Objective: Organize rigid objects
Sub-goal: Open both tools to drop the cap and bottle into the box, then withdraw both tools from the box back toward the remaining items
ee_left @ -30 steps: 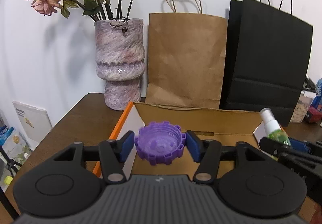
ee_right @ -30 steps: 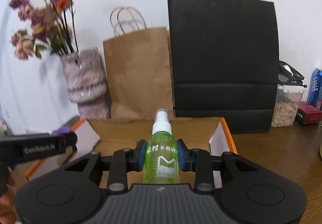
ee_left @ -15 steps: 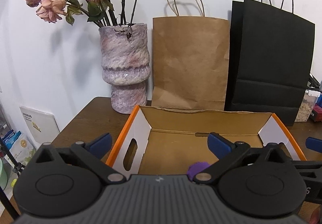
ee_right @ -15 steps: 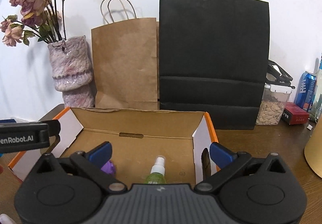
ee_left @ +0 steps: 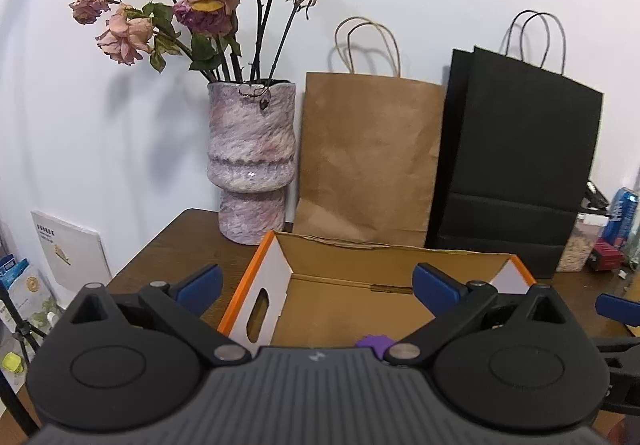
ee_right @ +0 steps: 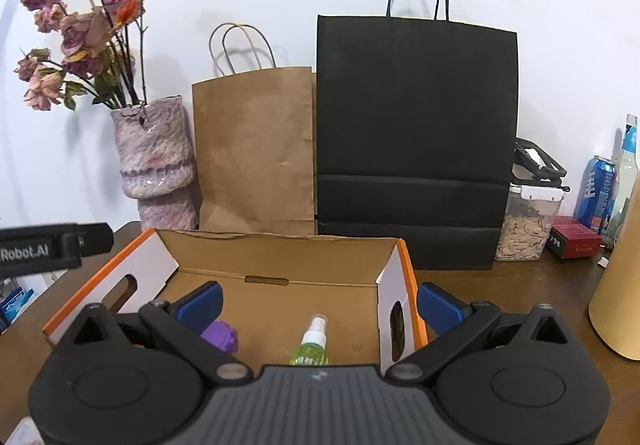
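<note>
An open cardboard box with orange edges (ee_right: 280, 245) (ee_left: 360, 245) sits on the brown table. Inside it lie a purple ridged cap (ee_right: 220, 335), a sliver of which shows in the left wrist view (ee_left: 372, 342), and a green spray bottle (ee_right: 313, 343) lying with its white nozzle pointing away. My left gripper (ee_left: 316, 283) is open and empty above the box's near side. My right gripper (ee_right: 318, 303) is open and empty above the box, with the bottle below it. Part of the left gripper (ee_right: 52, 245) shows at the left of the right wrist view.
Behind the box stand a mottled pink vase with dried roses (ee_left: 252, 161), a brown paper bag (ee_right: 256, 153) and a black paper bag (ee_right: 416, 141). At the right are a jar of nuts (ee_right: 528, 221), a blue can (ee_right: 596, 193), a red box (ee_right: 576, 241) and a tan cylinder (ee_right: 620, 285).
Both grippers opened and let go: the purple cap and the green spray bottle dropped into the box. Both grippers then drew back and up from the box.
</note>
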Motion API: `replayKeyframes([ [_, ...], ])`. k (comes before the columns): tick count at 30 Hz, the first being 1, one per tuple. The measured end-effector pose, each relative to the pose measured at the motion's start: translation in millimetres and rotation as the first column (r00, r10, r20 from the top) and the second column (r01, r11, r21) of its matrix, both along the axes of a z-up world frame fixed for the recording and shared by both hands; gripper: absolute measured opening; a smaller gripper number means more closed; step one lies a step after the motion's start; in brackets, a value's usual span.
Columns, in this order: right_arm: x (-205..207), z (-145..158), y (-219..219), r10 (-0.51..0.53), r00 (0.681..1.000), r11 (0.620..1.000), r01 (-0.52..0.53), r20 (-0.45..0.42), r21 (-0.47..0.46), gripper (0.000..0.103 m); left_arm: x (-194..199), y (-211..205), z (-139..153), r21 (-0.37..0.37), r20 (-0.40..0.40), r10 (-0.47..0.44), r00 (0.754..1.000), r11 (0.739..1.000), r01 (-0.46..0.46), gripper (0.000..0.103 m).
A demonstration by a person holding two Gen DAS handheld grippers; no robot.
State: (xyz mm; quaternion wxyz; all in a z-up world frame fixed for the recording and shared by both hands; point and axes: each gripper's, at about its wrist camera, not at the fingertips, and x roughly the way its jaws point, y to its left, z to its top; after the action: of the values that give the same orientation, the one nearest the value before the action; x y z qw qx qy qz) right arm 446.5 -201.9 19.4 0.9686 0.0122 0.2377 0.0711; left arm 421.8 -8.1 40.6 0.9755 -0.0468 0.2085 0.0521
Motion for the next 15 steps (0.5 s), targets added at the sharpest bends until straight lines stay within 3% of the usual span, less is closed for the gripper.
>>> replayKeyframes([
  [15, -57.2, 4.0, -6.1, 0.005, 1.000, 0.999, -0.004, 0.014, -0.048, 0.103, -53.9, -1.7, 3.5, 0.014, 0.041, -0.059, 0.997, 0.998, 0.058, 0.103],
])
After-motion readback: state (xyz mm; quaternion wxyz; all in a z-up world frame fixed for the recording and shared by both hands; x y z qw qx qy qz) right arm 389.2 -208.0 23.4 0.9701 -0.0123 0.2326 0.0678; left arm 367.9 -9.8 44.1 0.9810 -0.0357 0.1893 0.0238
